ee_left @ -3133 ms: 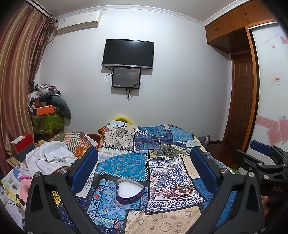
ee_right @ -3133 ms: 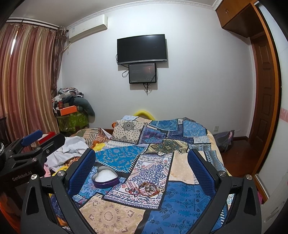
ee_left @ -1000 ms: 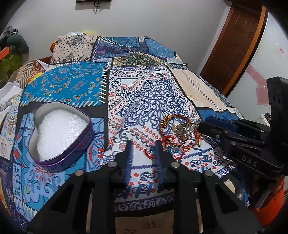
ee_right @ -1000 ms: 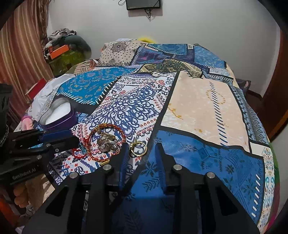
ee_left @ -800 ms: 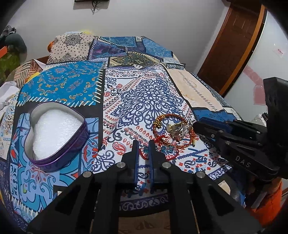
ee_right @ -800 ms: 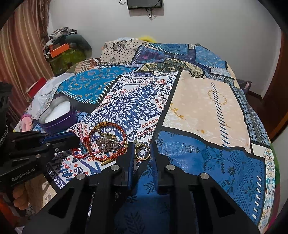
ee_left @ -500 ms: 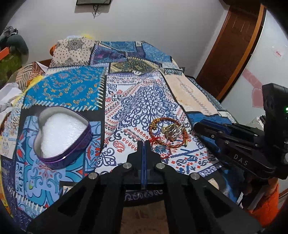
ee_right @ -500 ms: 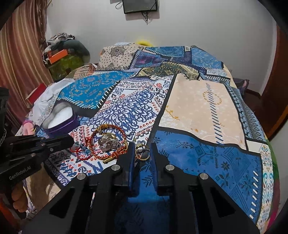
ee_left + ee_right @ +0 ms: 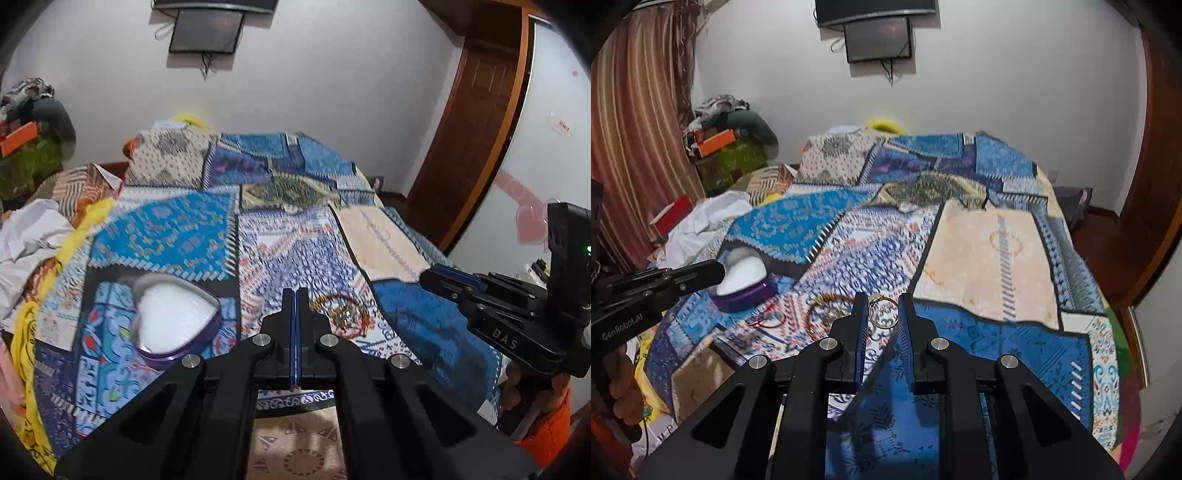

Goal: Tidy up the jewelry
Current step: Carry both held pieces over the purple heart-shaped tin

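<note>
**Gold ring held between blue pads**

Gold ring (image 9: 882, 313) sits clamped in the right gripper (image 9: 882, 306), above the patchwork bedspread (image 9: 990, 258). The left gripper (image 9: 295, 295) is fully closed; whether it pinches anything is hidden. Its side reads "GenRobot.AI"; the right one reads "DAS". Blurred bracelets (image 9: 340, 314) lie beside a heart-shaped purple tin (image 9: 173, 325) with white padding.

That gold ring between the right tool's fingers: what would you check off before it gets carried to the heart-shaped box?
1. Gold ring held between the right tool fingers: ok, both pads on it.
2. Ring clear of the bedspread: ok, appears lifted.
3. Heart-shaped tin open, white padding showing: ok.
4. Left tool shut: ok; whether it holds anything: cannot tell.
5. Beaded bracelets on the bedspread, apart from the tin: ok.
</note>
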Motion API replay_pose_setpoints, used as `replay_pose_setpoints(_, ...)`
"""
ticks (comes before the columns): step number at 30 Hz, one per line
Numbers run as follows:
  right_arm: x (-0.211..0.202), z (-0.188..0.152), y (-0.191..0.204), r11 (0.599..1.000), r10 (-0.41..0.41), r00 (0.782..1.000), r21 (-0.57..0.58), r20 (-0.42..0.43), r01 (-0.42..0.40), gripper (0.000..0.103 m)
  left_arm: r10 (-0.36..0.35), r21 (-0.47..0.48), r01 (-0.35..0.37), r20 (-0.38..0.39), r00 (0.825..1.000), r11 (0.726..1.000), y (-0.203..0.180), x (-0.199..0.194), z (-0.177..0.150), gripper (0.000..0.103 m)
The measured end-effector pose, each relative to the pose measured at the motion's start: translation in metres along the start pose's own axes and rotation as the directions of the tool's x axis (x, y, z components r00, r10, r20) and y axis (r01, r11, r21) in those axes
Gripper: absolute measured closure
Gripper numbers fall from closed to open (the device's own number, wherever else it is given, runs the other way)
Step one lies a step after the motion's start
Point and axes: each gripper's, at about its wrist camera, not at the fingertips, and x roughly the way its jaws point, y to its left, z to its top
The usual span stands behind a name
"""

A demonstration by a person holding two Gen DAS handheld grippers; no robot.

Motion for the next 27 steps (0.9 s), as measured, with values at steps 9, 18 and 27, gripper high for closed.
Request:
replay_pose_setpoints(9, -0.016, 0.017, 0.023, 1.0, 0.02, 0.997, -0.022, 0.073, -0.018, 0.088, 0.043, 0.006, -0.044, 0.114, 0.993, 0.999, 0.014, -0.039, 0.019, 0.103)
replay_pose_setpoints(18, -0.015, 0.027, 0.055, 0.996, 0.066, 0.992, -0.062, 0.105, -0.06, 0.088, 0.088, -0.02, -0.086, 0.153, 0.984, 0.996, 0.047, -0.059, 0.023, 0.103)
replay_pose_setpoints(27, 0.004, 0.026, 0.079, 0.992, 0.104, 0.992, -0.081, 0.075, -0.098, 0.088, 0.05, -0.023, -0.049, 0.039, 0.998, 0.999, 0.066, -0.036, 0.009, 0.082)
